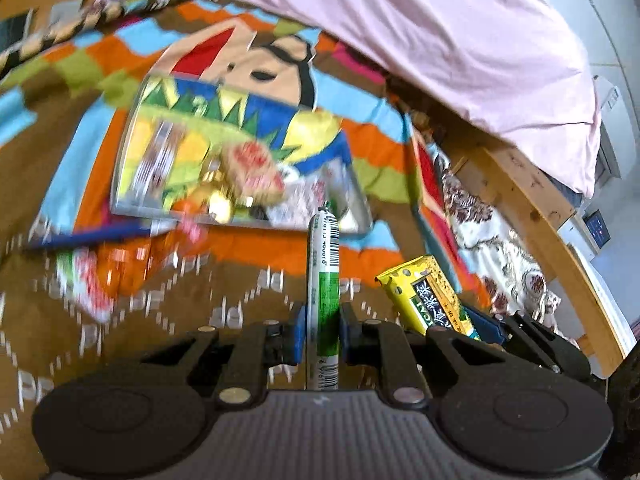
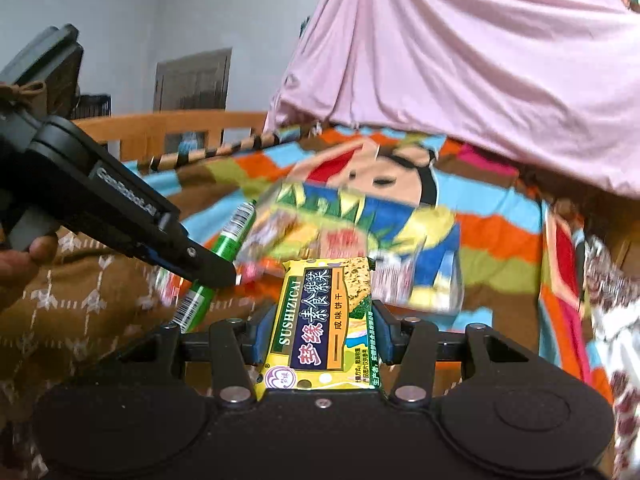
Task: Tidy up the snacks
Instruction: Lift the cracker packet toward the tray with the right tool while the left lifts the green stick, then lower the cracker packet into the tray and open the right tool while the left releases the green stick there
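Tongs first: my left tongs [image 1: 322, 322] are closed narrow on one green stick pack [image 1: 323, 280], which stands upright between the blue pads [image 1: 297, 334] and pokes out well ahead of them. My right tongs [image 2: 320, 338] are clamped on one yellow cracker packet [image 2: 322, 326], lying flat between the pads with its printed face up. That makes two snacks in my grip, one in each.

From the left view, the cracker packet [image 1: 430, 296] sits just to the right of my left tongs, held up off the blanket. From the right view, the left tongs [image 2: 208, 266] reach in from the left with the stick pack [image 2: 218, 266] slanting through them.

Ahead of both tongs lies one shallow metal tray [image 1: 358, 216] on the bright patchwork blanket [image 1: 280, 252]. It holds a big blue-and-yellow snack bag [image 1: 224, 120] and a heap of smaller packets [image 1: 248, 172], too blurred to count. To the left of the left tongs, outside the tray, a few loose wrappers [image 1: 92, 280] lie on the blanket, also smeared by motion. Beyond the tray a pink sheet [image 1: 400, 32] hangs over the far side, and a wooden bed rail [image 1: 532, 216] runs off to the right.
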`<state>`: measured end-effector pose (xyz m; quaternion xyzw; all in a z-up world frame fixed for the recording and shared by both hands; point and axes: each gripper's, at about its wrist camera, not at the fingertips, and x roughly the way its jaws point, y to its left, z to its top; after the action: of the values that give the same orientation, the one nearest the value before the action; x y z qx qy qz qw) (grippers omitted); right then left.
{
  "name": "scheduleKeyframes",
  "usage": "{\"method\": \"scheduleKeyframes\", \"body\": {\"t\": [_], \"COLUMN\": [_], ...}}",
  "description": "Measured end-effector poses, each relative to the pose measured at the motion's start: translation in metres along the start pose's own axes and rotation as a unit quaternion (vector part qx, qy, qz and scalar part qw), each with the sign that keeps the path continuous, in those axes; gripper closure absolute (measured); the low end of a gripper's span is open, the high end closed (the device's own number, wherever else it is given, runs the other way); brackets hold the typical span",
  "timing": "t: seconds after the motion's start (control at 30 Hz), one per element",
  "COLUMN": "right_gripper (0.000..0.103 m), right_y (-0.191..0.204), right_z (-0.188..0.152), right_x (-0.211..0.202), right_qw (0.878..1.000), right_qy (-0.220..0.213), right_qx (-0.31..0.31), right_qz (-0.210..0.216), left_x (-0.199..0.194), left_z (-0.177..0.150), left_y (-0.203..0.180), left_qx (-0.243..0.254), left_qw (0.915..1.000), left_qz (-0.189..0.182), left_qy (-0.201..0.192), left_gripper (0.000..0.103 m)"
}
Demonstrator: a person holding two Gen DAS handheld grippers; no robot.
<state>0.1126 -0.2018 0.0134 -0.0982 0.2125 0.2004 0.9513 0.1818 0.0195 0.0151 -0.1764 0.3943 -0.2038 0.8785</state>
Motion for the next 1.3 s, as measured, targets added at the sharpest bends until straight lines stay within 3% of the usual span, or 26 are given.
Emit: {"method": "scheduleKeyframes", "body": {"t": [0.3, 0.47, 0.67, 0.8, 1.0, 1.3], "right_gripper": [0.052, 0.052, 0.052, 0.052, 0.052, 0.052], "right_y": [-0.02, -0.039, -0.064, -0.072, -0.075, -0.076], "right_z": [0.048, 0.078, 0.102, 0.104, 0.088, 0.049], "right_x": [0.027, 0.058, 0.109, 0.148, 0.204, 0.251], "right_qw": [0.998, 0.996, 0.994, 0.994, 0.997, 0.999], "right_qy": [-0.058, -0.086, -0.102, -0.101, -0.068, -0.011], "right_qx": [0.004, 0.0, 0.014, 0.019, 0.031, 0.043], "right_qz": [-0.012, -0.024, -0.037, -0.039, -0.033, -0.028], "left_x": [0.003, 0.012, 0.043, 0.074, 0.117, 0.156], "left_z": [0.073, 0.113, 0.138, 0.141, 0.134, 0.123], "left_y": [-0.005, 0.0, 0.022, 0.043, 0.078, 0.101], "left_qx": [0.01, 0.008, 0.004, 0.002, -0.022, -0.027], "left_qw": [0.9984, 0.9958, 0.9924, 0.993, 0.9959, 0.9975], "left_qz": [0.011, 0.019, 0.017, 0.023, 0.024, 0.033], "left_qy": [-0.055, -0.089, -0.121, -0.116, -0.084, -0.057], "left_gripper": [0.084, 0.084, 0.084, 0.084, 0.084, 0.084]}}
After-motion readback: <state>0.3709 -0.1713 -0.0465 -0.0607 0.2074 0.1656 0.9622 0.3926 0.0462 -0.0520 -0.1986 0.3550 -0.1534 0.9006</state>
